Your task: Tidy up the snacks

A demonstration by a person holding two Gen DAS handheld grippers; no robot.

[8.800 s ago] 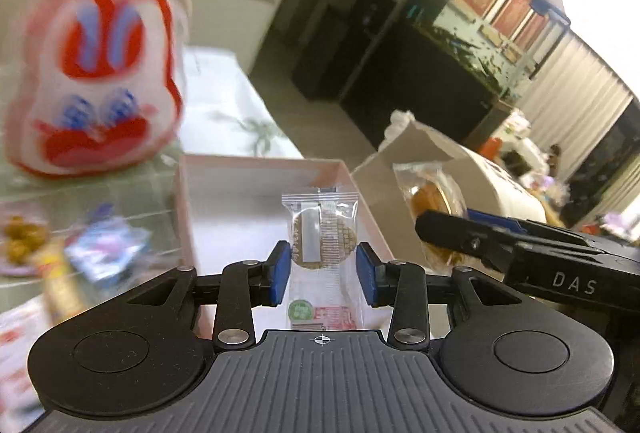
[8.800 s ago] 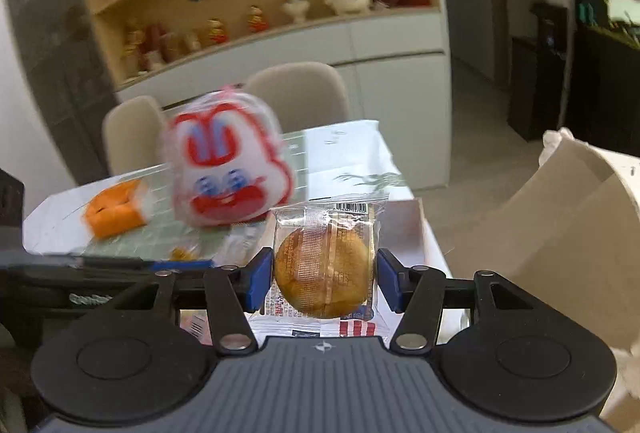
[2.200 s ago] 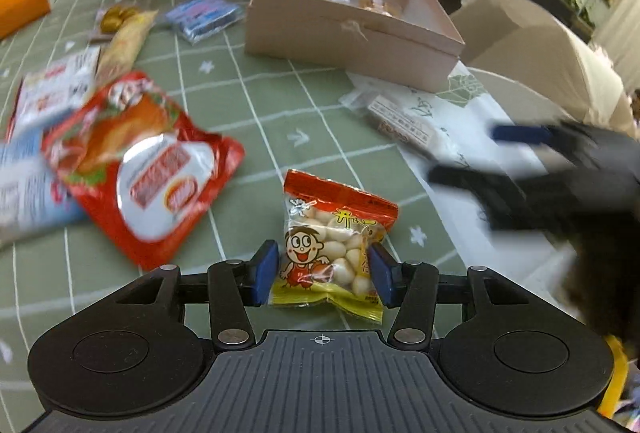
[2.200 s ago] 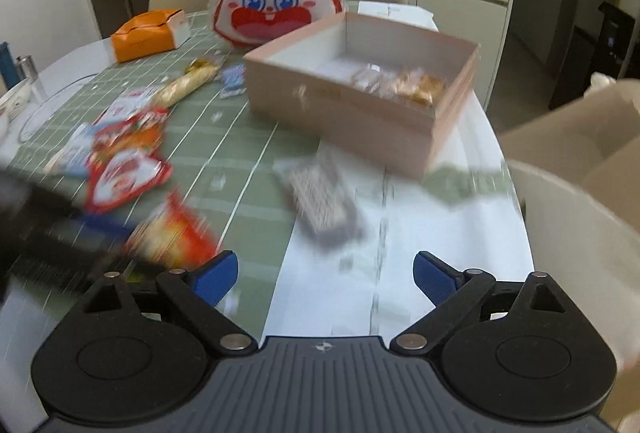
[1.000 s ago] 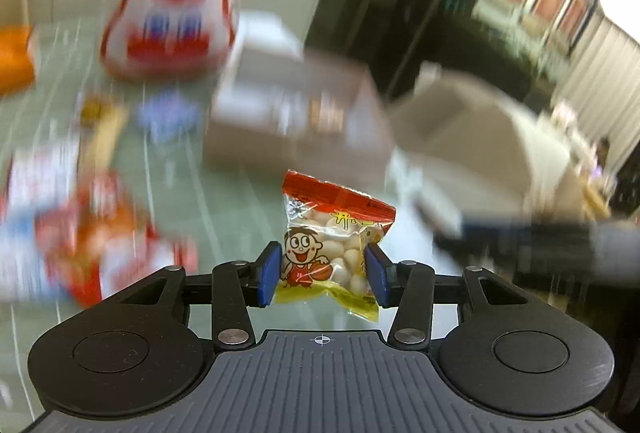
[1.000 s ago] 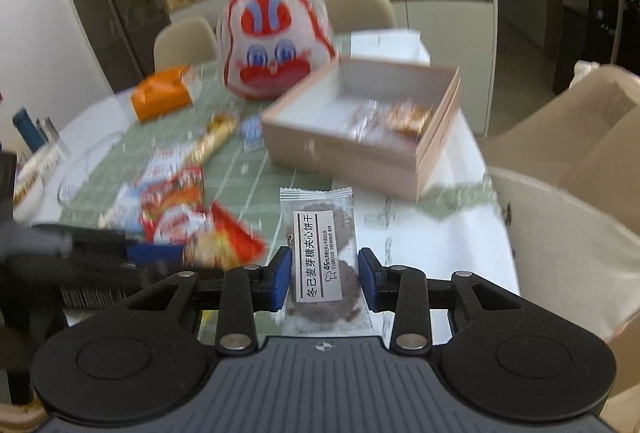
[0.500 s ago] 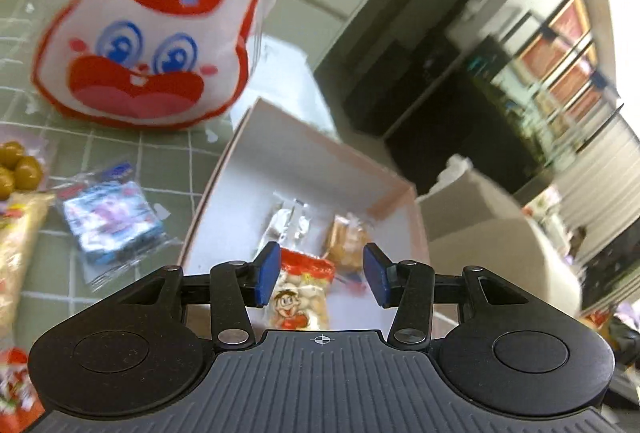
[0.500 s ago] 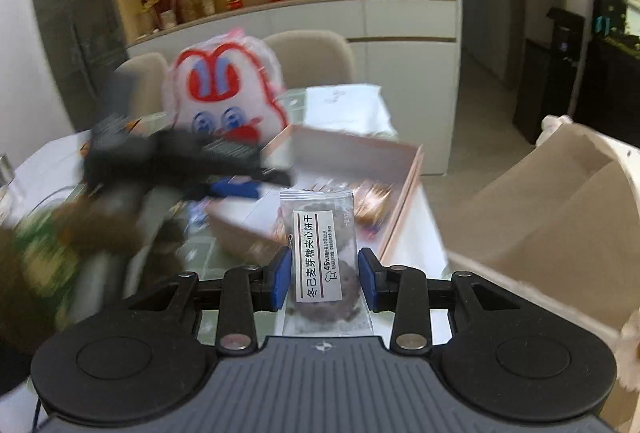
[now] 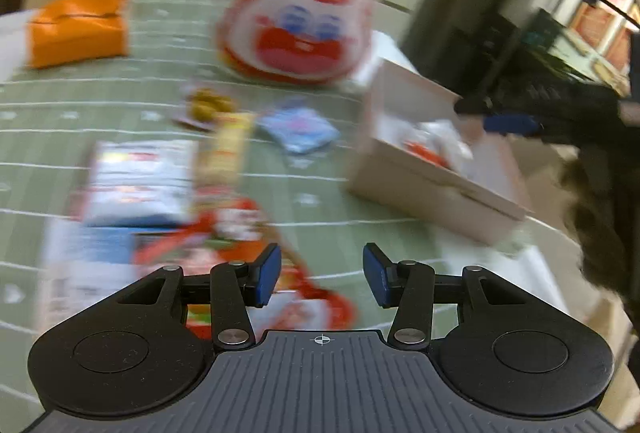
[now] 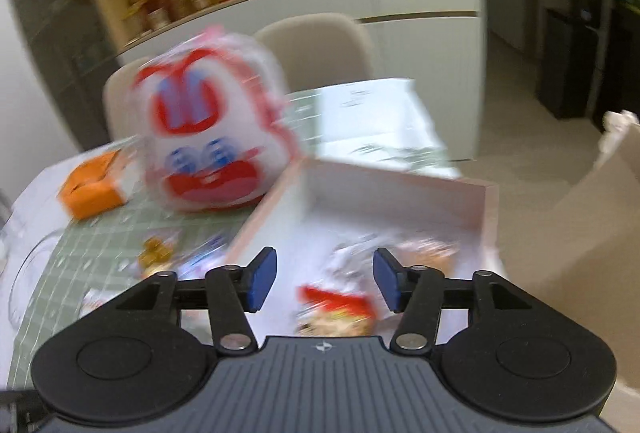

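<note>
Right tool [image 10: 324,283], jaws just opening, tilts over box [image 10: 490,209].

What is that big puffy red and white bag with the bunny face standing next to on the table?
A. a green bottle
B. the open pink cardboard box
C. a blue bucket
B: the big red and white bunny-face bag stands right beside the open pink cardboard box on the table; no bucket or bottle shows.

No legible text in either view; print on snack packets [image 9: 140,177] and pink box [image 10: 400,193] blurred beyond reading.
</note>
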